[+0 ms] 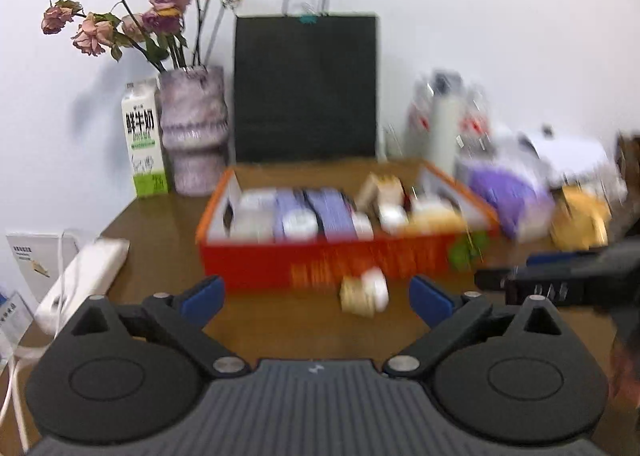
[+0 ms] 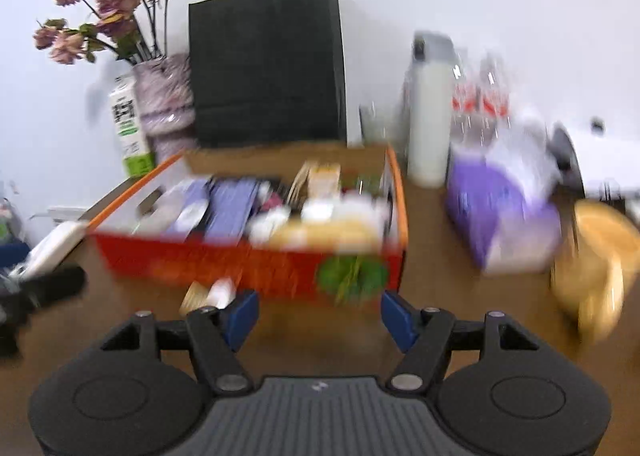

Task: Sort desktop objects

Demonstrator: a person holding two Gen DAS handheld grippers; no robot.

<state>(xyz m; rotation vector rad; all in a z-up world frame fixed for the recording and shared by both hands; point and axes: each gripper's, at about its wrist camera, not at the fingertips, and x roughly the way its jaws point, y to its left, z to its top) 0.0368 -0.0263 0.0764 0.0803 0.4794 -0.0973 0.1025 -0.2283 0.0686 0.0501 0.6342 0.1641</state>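
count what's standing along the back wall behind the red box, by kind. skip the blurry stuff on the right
Black paper bag: 1
Vase of dried roses: 1
Milk carton: 1
White bottle: 1
Total: 4

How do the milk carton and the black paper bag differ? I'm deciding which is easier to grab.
The milk carton is white with a green base and dark print; the black paper bag is plain black. The carton is narrow and shorter; the bag is far wider and taller. The bag has looped handles held by a teal clip; the carton has a gabled top, no handles. Both stand upright against the wall, behind the red box.
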